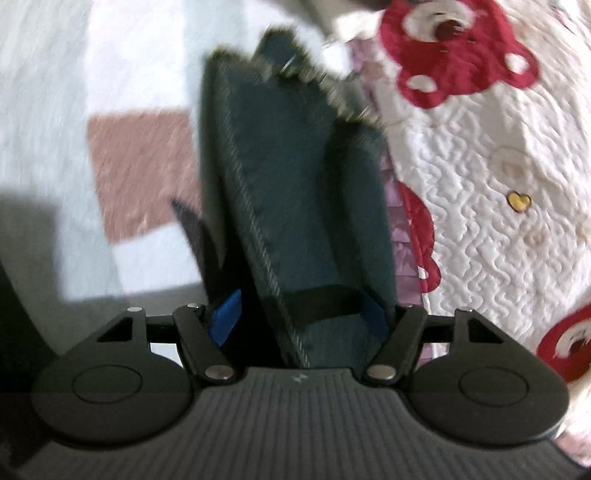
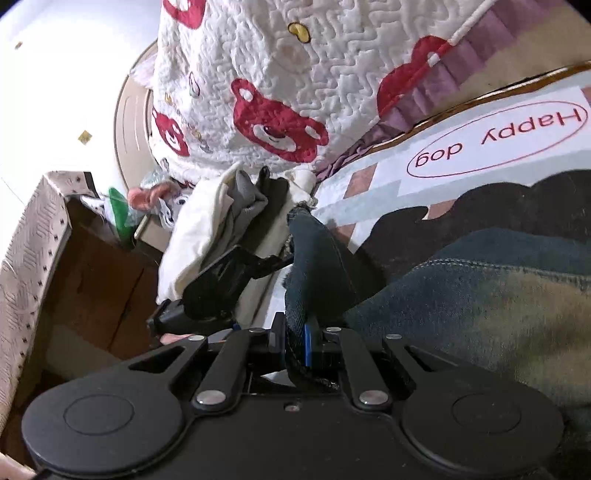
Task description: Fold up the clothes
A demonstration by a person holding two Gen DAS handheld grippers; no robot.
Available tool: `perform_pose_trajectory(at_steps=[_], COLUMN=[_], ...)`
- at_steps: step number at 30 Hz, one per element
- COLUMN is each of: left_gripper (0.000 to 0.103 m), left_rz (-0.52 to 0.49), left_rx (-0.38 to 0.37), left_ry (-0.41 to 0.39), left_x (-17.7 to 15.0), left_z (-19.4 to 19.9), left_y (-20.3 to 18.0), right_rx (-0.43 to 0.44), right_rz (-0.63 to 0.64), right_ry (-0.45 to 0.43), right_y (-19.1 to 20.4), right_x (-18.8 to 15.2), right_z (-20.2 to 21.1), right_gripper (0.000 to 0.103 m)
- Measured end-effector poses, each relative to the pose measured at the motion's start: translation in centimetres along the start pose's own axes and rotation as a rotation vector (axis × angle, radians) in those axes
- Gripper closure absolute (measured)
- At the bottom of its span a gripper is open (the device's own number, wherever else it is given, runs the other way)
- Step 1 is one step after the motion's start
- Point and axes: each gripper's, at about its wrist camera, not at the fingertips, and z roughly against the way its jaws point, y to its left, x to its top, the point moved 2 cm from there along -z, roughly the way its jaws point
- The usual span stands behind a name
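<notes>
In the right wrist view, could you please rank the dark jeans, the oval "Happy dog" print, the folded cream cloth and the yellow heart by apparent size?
1. dark jeans, though they lie nearest the camera, which inflates them
2. oval "Happy dog" print and folded cream cloth: too alike to separate
3. yellow heart, clearly smallest

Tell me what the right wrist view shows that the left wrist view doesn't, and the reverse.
Only the right wrist view shows the "Happy dog" print, the heap of pale clothes, the wooden box and the left gripper from outside. Only the left wrist view shows the frayed hem of the jeans up close. Both show the dark jeans, the bear quilt and the checked sheet; the right gripper is clamped on denim too.
</notes>
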Motion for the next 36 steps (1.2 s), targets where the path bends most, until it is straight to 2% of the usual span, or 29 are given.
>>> perform_pose_trajectory(at_steps=[3, 5, 6, 9, 12, 14, 15, 16, 17, 18, 19, 20, 22, 24, 26, 28, 32, 33, 36], left_gripper=[0.061, 0.095, 0.099, 0.100, 0.100, 0.100, 0.100, 0.100, 0.100, 0.100, 0.100, 0.100, 0.100, 0.101, 0.101, 0.101, 0.101, 0.101, 0.100], left_rz=[-0.162, -0.272, -0.326, -0.455, -0.580, -0.647, -0.663, -0.666, -0.656, -0.649, -0.648, -0.658, -0.666, -0.650, -0.591, -0.585, -0.571, -0.569, -0.555], left_rx=[0.018, 0.024, 0.025, 0.002, -0.018, 0.008, 0.029, 0.039, 0.043, 0.051, 0.071, 0.096, 0.131, 0.162, 0.162, 0.163, 0.165, 0.152, 0.087], left_ry=[-0.053, -0.075, -0.090, -0.156, -0.257, -0.327, -0.359, -0.383, -0.407, -0.421, -0.441, -0.468, -0.460, -0.438, -0.408, -0.402, -0.389, -0.374, -0.329], left_x=[0.8, 1.1, 1.0, 0.8, 0.4, -0.5, -0.7, -1.0, -1.4, -1.7, -1.8, -2.0, -1.9, -1.6, -0.6, -0.6, -0.4, -0.5, -0.5], left_z=[0.6, 0.8, 1.1, 2.6, 5.2, 7.5, 8.2, 9.1, 10.2, 11.0, 11.4, 12.0, 12.0, 11.7, 11.6, 11.7, 11.9, 12.0, 12.0], left_y=[-1.7, -2.8, -3.4, -4.7, -6.5, -7.4, -7.7, -7.8, -7.4, -7.0, -6.6, -5.9, -4.8, -3.7, -3.0, -2.8, -2.6, -2.3, -2.3], right_rx=[-0.009, -0.016, -0.019, -0.028, -0.050, -0.086, -0.118, -0.166, -0.216, -0.266, -0.298, -0.366, -0.509, -0.590, -0.621, -0.642, -0.677, -0.672, -0.711], right_rz=[0.032, 0.053, 0.064, 0.096, 0.118, 0.166, 0.192, 0.199, 0.204, 0.208, 0.194, 0.155, 0.070, -0.042, -0.178, -0.273, -0.369, -0.402, -0.482], right_ry=[0.017, 0.029, 0.035, 0.052, 0.046, 0.021, 0.006, -0.024, -0.056, -0.088, -0.123, -0.163, -0.243, -0.278, -0.290, -0.285, -0.221, -0.228, -0.358], right_y=[0.2, 0.4, 0.4, 0.7, 0.5, 0.9, 1.2, 1.4, 1.6, 1.8, 1.6, 0.8, -0.7, -2.9, -4.9, -6.3, -7.8, -8.0, -8.6], right_x=[-0.5, -0.9, -1.1, -1.6, -1.9, -2.1, -2.1, -2.1, -2.0, -2.0, -1.9, -2.1, -2.6, -3.3, -4.5, -5.6, -7.5, -7.8, -8.6], right_z=[0.2, 0.4, 0.5, 0.7, 0.6, 0.6, 0.7, 1.4, 2.2, 3.0, 4.3, 5.9, 9.4, 12.4, 14.8, 16.1, 15.1, 14.6, 14.3], right_gripper=[0.091, 0.091, 0.091, 0.091, 0.091, 0.090, 0.086, 0.075, 0.056, 0.049, 0.048, 0.047, 0.045, 0.045, 0.045, 0.045, 0.045, 0.045, 0.046])
